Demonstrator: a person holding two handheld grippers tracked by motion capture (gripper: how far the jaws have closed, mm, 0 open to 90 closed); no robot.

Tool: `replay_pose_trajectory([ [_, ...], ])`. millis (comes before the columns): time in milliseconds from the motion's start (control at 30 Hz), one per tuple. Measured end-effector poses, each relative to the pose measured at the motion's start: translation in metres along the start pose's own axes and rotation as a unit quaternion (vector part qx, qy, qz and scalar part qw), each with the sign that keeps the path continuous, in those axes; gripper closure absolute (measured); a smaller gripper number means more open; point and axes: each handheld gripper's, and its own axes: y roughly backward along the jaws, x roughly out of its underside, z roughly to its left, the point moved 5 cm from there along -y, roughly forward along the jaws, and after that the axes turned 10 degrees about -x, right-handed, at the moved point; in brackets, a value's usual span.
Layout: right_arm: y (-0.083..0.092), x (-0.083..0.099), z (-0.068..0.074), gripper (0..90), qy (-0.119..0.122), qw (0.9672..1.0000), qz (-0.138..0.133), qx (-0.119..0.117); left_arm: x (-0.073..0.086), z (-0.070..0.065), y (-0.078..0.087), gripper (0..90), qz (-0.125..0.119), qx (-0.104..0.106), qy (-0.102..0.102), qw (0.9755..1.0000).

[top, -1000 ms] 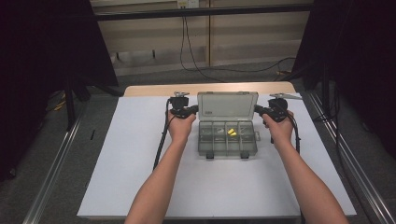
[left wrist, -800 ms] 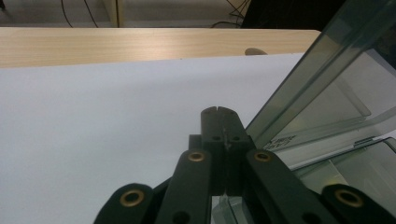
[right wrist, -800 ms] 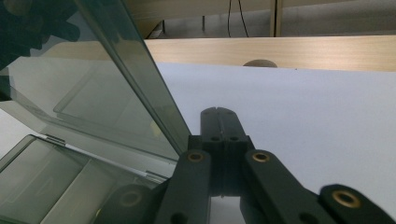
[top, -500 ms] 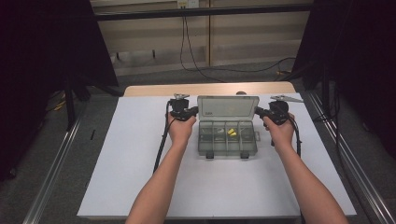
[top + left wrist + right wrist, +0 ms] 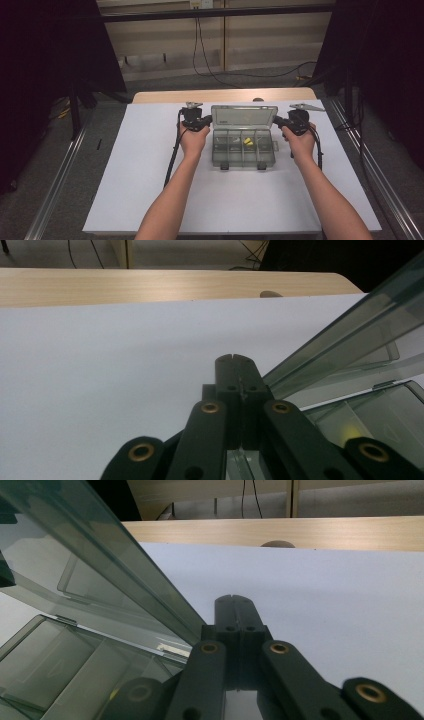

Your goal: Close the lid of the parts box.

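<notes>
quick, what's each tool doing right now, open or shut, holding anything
Left tool: shut, nothing between its jaws, beside the open lid of the clear box.
Right tool: shut, holding nothing, at the lid's other side.

White sheet (image 5: pixel 150 190) spread over the table (image 5: pixel 225 95), pale wood bare along the far edge at upper centre of the high view. Small round knob (image 5: pixel 258 99) at that edge. Dark curtains (image 5: pixel 45 50) at upper left and upper right. Black cables (image 5: pixel 200 45) hanging down the beige back wall (image 5: pixel 260 40) at top centre. Metal rails (image 5: pixel 55 185) along both sides on grey floor (image 5: pixel 95 165).
</notes>
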Motion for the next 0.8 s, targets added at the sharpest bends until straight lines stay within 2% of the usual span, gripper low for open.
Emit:
replay_pose_trajectory([
  [800,0.0045,0.0049,0.0045,90.0,0.003,0.9999,-0.005,0.011,0.0041,-0.0014,0.0038,90.0,-0.002,-0.002,-0.001,1.0000],
])
